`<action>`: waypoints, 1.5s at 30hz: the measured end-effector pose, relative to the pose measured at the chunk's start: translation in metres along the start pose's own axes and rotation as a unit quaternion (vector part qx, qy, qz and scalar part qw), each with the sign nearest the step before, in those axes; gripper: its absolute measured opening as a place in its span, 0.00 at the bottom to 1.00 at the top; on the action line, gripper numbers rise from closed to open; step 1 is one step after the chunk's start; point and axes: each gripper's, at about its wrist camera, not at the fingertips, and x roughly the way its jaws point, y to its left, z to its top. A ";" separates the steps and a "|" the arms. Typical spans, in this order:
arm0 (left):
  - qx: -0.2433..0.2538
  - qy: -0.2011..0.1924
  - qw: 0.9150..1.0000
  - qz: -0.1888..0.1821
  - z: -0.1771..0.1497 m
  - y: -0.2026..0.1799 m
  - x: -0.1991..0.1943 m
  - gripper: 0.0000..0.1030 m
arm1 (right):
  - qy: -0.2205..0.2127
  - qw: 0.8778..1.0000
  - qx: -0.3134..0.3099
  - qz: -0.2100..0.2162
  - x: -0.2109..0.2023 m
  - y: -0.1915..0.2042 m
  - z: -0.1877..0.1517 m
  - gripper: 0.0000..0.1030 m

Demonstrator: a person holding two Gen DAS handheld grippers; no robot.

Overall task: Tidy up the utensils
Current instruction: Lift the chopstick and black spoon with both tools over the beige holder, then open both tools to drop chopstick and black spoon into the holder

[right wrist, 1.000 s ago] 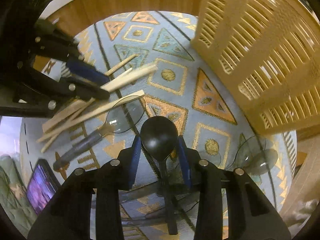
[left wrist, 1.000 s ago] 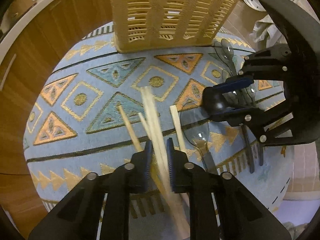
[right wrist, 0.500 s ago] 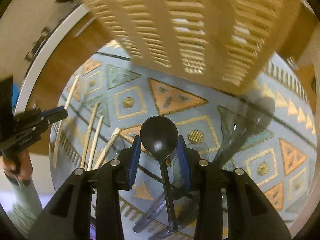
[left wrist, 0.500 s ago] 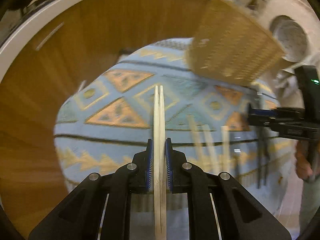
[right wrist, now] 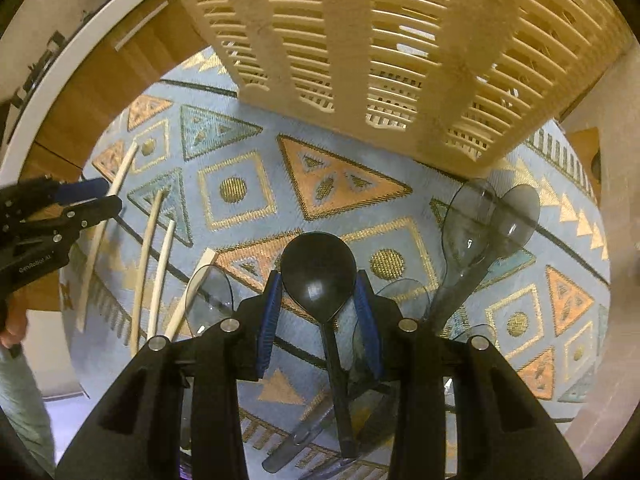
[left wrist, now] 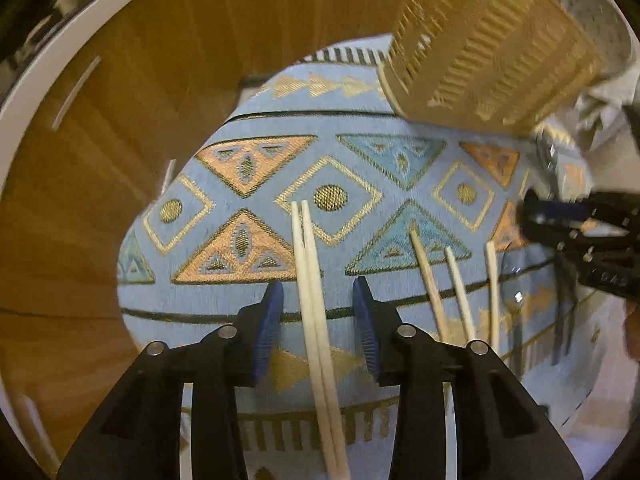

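Note:
My left gripper (left wrist: 318,294) is open, its blue pads apart on either side of a pair of pale chopsticks (left wrist: 312,280) that lies on the patterned mat (left wrist: 248,168). Three more chopsticks (left wrist: 456,284) lie to its right. My right gripper (right wrist: 316,292) is shut on a black spoon (right wrist: 318,276), held above the mat (right wrist: 344,184). Clear plastic spoons (right wrist: 480,220) lie on the mat at the right, and another (right wrist: 210,296) at the left. The left gripper (right wrist: 60,208) shows at the left of the right wrist view, the right gripper (left wrist: 580,228) at the right of the left wrist view.
A cream slotted basket (right wrist: 380,40) stands at the mat's far edge; it also shows in the left wrist view (left wrist: 480,44). Wooden tabletop (left wrist: 140,120) surrounds the mat. A perforated metal dish (left wrist: 588,12) sits far right.
My left gripper carried the chopstick pair to the left, set it on the mat and opened. My right gripper still holds the black spoon, now nearer the basket.

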 end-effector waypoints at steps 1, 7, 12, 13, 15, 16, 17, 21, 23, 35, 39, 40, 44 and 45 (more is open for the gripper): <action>0.012 0.003 1.000 0.019 0.000 -0.005 0.001 0.20 | 0.000 1.000 0.000 -0.004 0.002 0.002 0.001 0.33; 0.021 -0.018 0.999 0.025 -0.005 -0.024 -0.006 0.09 | -0.035 0.999 0.009 0.024 -0.005 0.003 -0.006 0.32; -0.013 -0.131 0.990 -0.045 -0.021 -0.029 -0.050 0.09 | -0.121 0.989 -0.010 0.082 -0.054 -0.002 -0.030 0.32; -0.019 -0.159 0.986 -0.055 -0.023 -0.032 -0.062 0.08 | -0.143 0.985 -0.014 0.093 -0.065 -0.002 -0.034 0.32; -0.027 -0.217 0.973 -0.076 -0.027 -0.036 -0.091 0.08 | -0.193 0.974 -0.021 0.113 -0.089 -0.001 -0.044 0.32; -0.028 -0.243 0.966 -0.087 -0.029 -0.037 -0.104 0.08 | -0.222 0.967 -0.023 0.126 -0.104 -0.001 -0.049 0.32; -0.028 -0.276 0.956 -0.097 -0.030 -0.044 -0.122 0.06 | -0.239 0.962 -0.023 0.132 -0.114 -0.002 -0.049 0.32; -0.027 -0.364 0.924 -0.114 -0.023 -0.052 -0.172 0.02 | -0.320 0.934 -0.022 0.160 -0.167 -0.010 -0.047 0.32; -0.027 -0.410 0.905 -0.114 -0.015 -0.060 -0.194 0.02 | -0.356 0.920 -0.022 0.162 -0.189 -0.014 -0.042 0.32; -0.029 -0.495 0.859 -0.125 0.057 -0.061 -0.217 0.02 | -0.509 0.857 0.052 0.065 -0.232 -0.081 0.023 0.32; -0.035 -0.496 0.861 -0.109 0.073 -0.063 -0.194 0.02 | -0.505 0.859 0.064 0.045 -0.199 -0.094 0.043 0.32; -0.034 -0.494 0.862 -0.107 0.075 -0.061 -0.190 0.02 | -0.503 0.860 0.066 0.050 -0.190 -0.098 0.047 0.32; -0.033 -0.483 0.869 -0.098 0.081 -0.065 -0.163 0.02 | -0.504 0.859 0.070 0.051 -0.163 -0.105 0.055 0.33; -0.032 -0.482 0.870 -0.098 0.081 -0.064 -0.159 0.02 | -0.504 0.859 0.070 0.053 -0.160 -0.107 0.056 0.33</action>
